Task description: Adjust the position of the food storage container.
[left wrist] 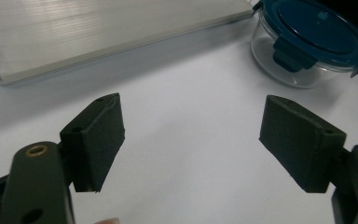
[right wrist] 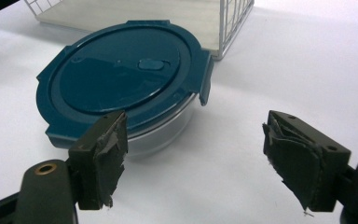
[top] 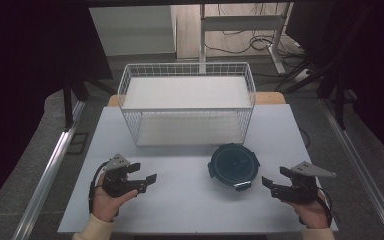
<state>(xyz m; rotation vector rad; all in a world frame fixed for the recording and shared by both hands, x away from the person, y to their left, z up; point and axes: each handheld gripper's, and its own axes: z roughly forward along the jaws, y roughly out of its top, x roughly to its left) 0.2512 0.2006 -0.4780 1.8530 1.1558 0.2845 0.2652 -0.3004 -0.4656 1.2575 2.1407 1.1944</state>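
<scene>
A round glass container with a dark blue clip-on lid (top: 233,166) stands on the white table (top: 190,205), just in front of the wire basket. My left gripper (top: 147,182) is held at the front left, open and empty, pointing right toward the container (left wrist: 307,42). At the front right my right gripper (top: 266,184) is open too, a short way right of the container (right wrist: 121,79). Its worn pads (right wrist: 102,158) hold nothing.
A white wire two-shelf basket (top: 187,102) stands at the back middle of the table, open toward me. Its lower shelf board (left wrist: 98,32) lies beyond my left gripper. Black curtains, metal rails and cables surround the table.
</scene>
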